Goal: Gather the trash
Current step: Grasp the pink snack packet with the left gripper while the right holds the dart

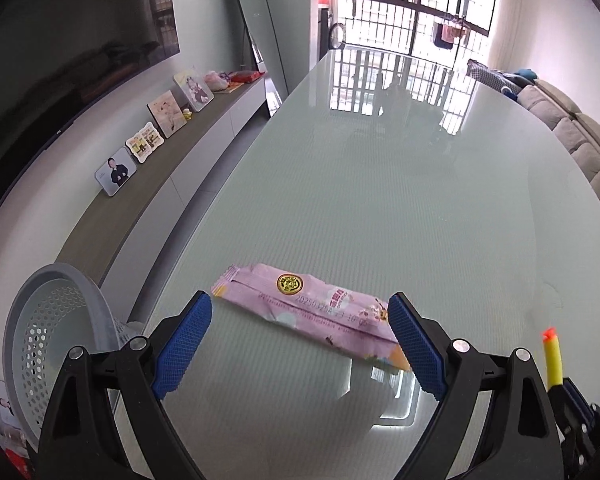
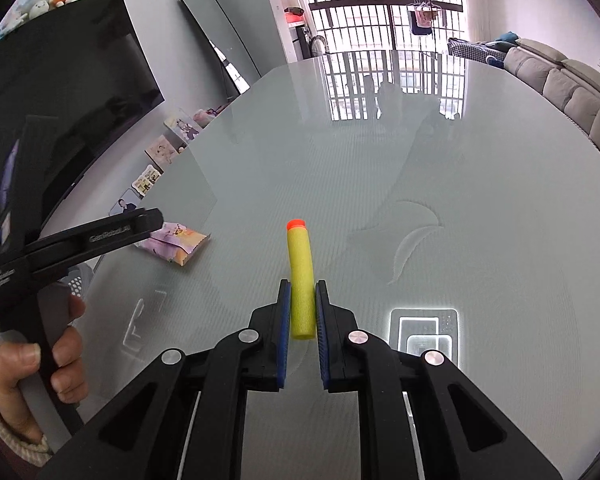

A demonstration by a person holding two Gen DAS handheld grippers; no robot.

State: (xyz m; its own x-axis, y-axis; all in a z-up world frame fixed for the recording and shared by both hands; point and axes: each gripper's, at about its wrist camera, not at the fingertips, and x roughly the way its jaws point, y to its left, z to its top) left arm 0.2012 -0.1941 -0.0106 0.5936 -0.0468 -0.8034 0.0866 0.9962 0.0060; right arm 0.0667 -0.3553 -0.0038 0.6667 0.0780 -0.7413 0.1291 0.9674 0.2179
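Note:
A pink snack wrapper (image 1: 312, 312) lies flat on the glass table (image 1: 380, 200). My left gripper (image 1: 300, 312) is open, its blue pads on either side of the wrapper's near part, just above the table. The wrapper also shows in the right wrist view (image 2: 176, 244), partly behind the left gripper's body. My right gripper (image 2: 302, 292) is shut on a yellow foam dart (image 2: 300, 276) with an orange tip, held upright-forward above the table. The dart shows at the right edge of the left wrist view (image 1: 553, 360).
A grey perforated bin (image 1: 56, 344) stands off the table's left edge, below it. A low sideboard (image 1: 160, 184) with photo frames runs along the left wall under a dark TV (image 1: 60, 60). A grey sofa (image 1: 580, 140) lies far right.

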